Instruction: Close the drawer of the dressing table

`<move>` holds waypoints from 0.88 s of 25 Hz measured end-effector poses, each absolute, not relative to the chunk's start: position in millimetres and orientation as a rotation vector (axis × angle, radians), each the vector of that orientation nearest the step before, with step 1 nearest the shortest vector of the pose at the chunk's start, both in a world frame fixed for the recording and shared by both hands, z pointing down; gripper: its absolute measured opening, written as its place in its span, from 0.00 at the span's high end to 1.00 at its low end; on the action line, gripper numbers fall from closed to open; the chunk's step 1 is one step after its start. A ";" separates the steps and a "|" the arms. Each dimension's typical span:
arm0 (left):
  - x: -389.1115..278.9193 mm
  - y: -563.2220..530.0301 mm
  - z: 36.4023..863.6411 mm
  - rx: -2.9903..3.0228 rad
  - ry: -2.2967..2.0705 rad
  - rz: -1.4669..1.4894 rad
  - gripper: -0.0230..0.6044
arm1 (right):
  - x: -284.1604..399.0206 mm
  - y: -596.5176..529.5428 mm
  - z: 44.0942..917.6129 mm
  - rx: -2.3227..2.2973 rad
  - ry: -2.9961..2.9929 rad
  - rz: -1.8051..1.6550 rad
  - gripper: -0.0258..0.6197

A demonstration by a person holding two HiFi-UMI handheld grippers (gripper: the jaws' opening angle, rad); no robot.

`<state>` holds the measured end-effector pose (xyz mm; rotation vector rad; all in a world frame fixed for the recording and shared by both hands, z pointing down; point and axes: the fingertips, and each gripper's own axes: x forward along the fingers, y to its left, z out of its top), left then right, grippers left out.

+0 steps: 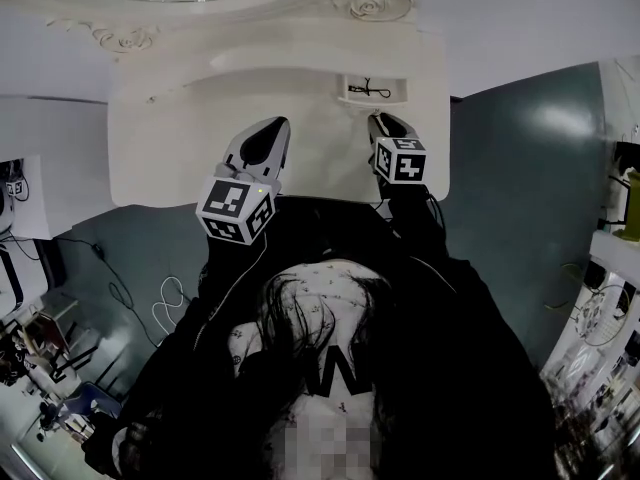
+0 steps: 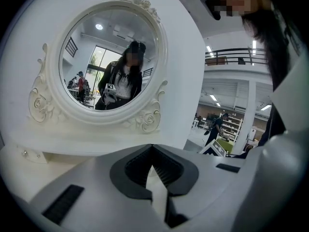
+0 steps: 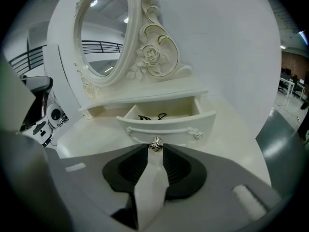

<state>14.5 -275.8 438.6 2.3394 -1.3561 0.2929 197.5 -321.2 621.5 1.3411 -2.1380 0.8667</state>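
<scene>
The white dressing table (image 1: 170,138) has a small drawer (image 3: 169,123) standing pulled out under its round mirror (image 3: 104,33). A black cord-like thing (image 3: 152,116) lies inside the drawer. In the head view the drawer (image 1: 375,90) is at the table's back right. My right gripper (image 3: 154,148) is open right in front of the drawer, with the drawer's metal knob (image 3: 155,144) at its tips, between the jaws and not squeezed. My left gripper (image 2: 153,147) is shut on nothing and hangs above the tabletop, facing the mirror (image 2: 111,62).
The table stands against a white wall on a grey-green floor (image 1: 530,198). Cables (image 1: 165,303) lie on the floor at the left, and cluttered shelves (image 1: 615,218) stand at the right. A second small knob (image 2: 25,153) shows on the table's left.
</scene>
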 end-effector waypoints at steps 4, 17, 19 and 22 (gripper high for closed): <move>14.3 -275.1 439.8 2.346 -1.337 0.295 0.96 | 196.4 -328.2 621.2 1.365 -2.138 0.862 0.81; 0.5 -275.6 447.1 2.332 -1.321 0.271 0.96 | 194.5 -346.7 624.7 1.410 -2.106 0.882 0.80; -3.5 -274.8 449.0 2.322 -1.328 0.268 0.96 | 194.0 -350.2 625.0 1.415 -2.101 0.884 0.79; -8.9 -273.0 452.7 2.306 -1.339 0.266 0.96 | 193.9 -356.4 625.0 1.417 -2.097 0.878 0.79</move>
